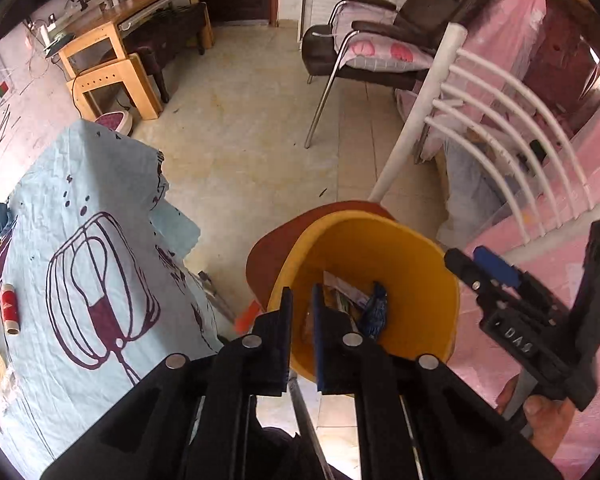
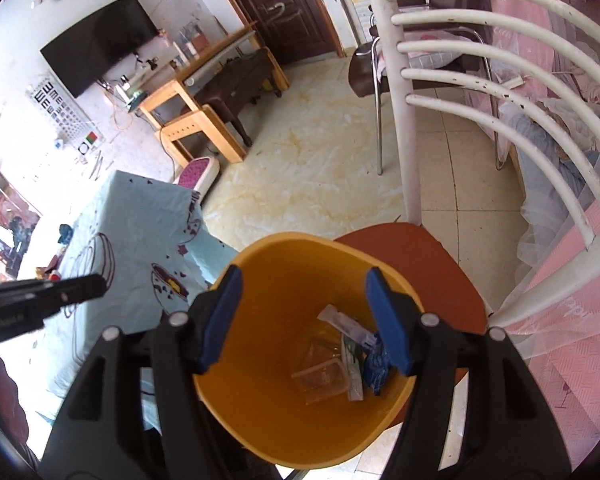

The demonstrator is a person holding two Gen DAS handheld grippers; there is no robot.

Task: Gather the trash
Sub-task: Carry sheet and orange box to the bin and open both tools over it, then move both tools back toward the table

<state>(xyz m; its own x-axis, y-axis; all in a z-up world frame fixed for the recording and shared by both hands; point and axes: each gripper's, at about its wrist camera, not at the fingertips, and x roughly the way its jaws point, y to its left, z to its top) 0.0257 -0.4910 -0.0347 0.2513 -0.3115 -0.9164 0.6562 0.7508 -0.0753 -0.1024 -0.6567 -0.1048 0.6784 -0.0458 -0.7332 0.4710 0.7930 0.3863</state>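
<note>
A yellow bin stands on the red-brown seat of a white chair. At its bottom lie a clear plastic tray, a white wrapper and a blue wrapper. My right gripper hangs open over the bin's mouth, nothing between its blue pads. In the left wrist view the bin is just ahead of my left gripper, which is shut with only a thin slit and nothing seen in it. The right gripper shows at the right, held by a hand.
A table under a light blue printed cloth stands left of the bin, with a red spool and small items at its far left. The white chair back rises right of the bin. A brown armchair and wooden desk stand across the tiled floor.
</note>
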